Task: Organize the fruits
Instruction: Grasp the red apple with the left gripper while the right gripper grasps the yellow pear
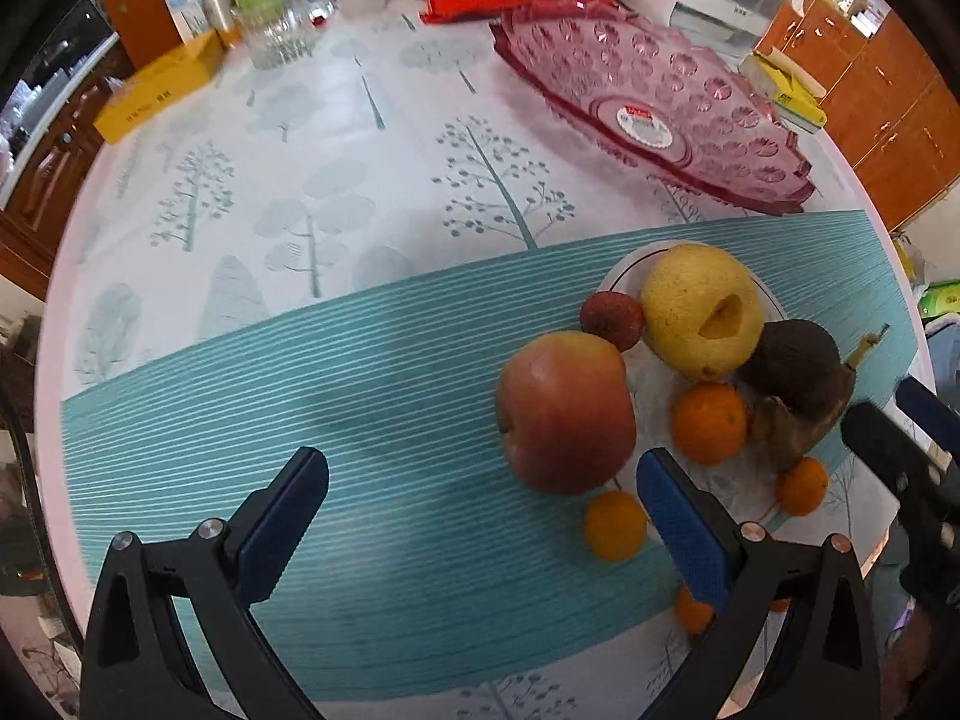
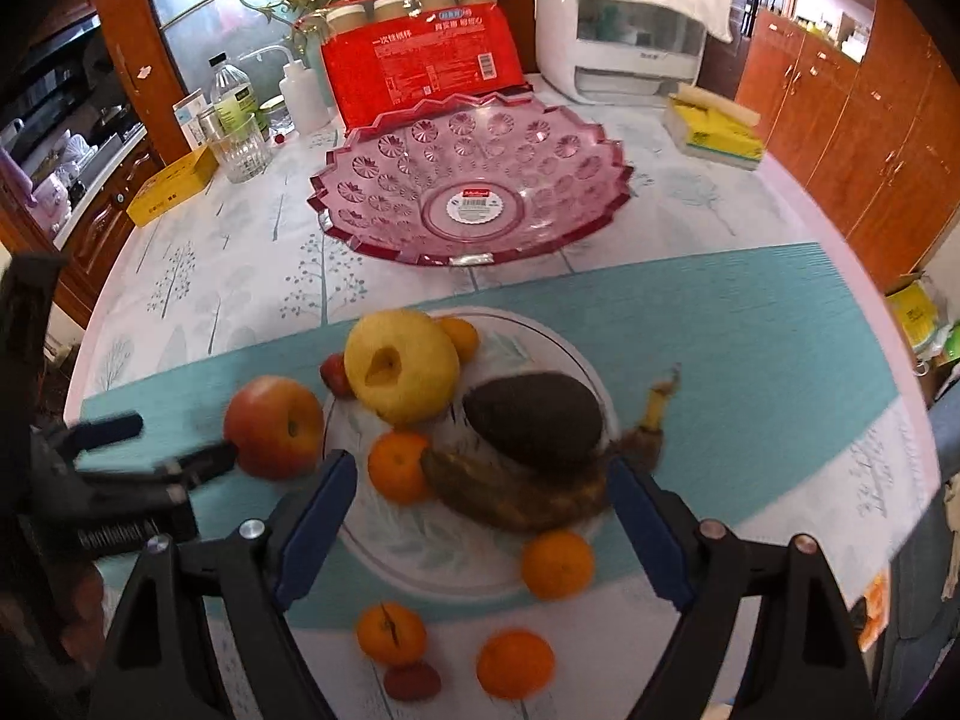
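- The left claw (image 1: 483,483) is hanging over the tabletop (image 1: 372,138) with its fingers spread apart, gripping nothing.
- A red apple (image 1: 564,411) is sitting on the teal mat (image 1: 300,372), just ahead of the left claw's right finger and not between the two.
- The right claw (image 2: 480,495) is standing wide apart too, clamped on nothing.
- A brown banana (image 2: 516,495) and an orange (image 2: 397,466) are lying on the clear plate (image 2: 432,558), in the gap just ahead of the right claw's fingers.
- An avocado (image 2: 534,420) is resting against the banana; a yellow apple (image 2: 401,367) is sitting behind.
- The empty pink bowl (image 2: 474,180) is waiting farther back.
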Action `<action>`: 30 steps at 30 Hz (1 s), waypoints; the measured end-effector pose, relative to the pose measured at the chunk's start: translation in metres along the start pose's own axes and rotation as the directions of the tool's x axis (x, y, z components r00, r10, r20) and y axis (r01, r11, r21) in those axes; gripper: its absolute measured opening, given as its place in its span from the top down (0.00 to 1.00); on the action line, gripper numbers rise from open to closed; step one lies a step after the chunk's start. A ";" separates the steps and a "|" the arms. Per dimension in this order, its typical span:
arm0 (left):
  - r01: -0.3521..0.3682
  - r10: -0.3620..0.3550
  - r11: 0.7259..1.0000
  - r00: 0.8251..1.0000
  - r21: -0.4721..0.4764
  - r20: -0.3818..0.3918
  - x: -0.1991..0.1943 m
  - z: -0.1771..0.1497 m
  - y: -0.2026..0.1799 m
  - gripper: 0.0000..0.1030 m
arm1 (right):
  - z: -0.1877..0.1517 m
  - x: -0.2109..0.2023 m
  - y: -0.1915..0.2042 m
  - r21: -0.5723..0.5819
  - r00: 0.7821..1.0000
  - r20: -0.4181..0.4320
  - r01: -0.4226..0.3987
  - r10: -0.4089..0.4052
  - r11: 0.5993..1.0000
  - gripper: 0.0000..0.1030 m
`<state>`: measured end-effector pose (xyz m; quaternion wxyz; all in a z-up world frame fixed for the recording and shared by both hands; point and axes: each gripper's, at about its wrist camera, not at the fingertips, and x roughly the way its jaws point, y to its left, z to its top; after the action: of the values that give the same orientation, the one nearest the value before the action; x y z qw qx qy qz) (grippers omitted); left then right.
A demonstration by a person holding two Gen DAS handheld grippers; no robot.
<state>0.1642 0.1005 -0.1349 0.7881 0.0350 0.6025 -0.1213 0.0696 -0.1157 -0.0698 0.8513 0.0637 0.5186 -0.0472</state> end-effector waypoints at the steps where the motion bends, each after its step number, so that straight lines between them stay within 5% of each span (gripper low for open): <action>1: 0.004 -0.004 1.000 1.000 -0.003 -0.003 0.004 0.002 -0.001 0.01 | 0.006 0.008 0.000 0.007 1.000 -0.009 -0.016 0.016 1.000 0.19; 13: 0.086 -0.088 0.995 0.995 -0.052 -0.046 0.042 0.013 -0.012 0.10 | 0.046 0.075 0.015 -0.006 0.983 -0.122 -0.140 0.138 0.990 0.27; 23: 0.153 -0.160 0.983 0.985 -0.099 -0.068 0.065 0.016 -0.017 0.41 | 0.056 0.107 0.019 0.024 0.951 -0.205 -0.231 0.231 0.973 0.30; 30: 0.158 -0.165 0.981 0.985 -0.109 -0.055 0.067 0.014 -0.020 0.42 | 0.059 0.115 0.022 0.037 0.937 -0.230 -0.263 0.264 0.964 0.33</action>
<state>0.1892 0.0682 -0.1931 0.7569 -0.0516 0.6335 -0.1519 0.1775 -0.1049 -0.1438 0.7832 0.1400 0.6013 0.0737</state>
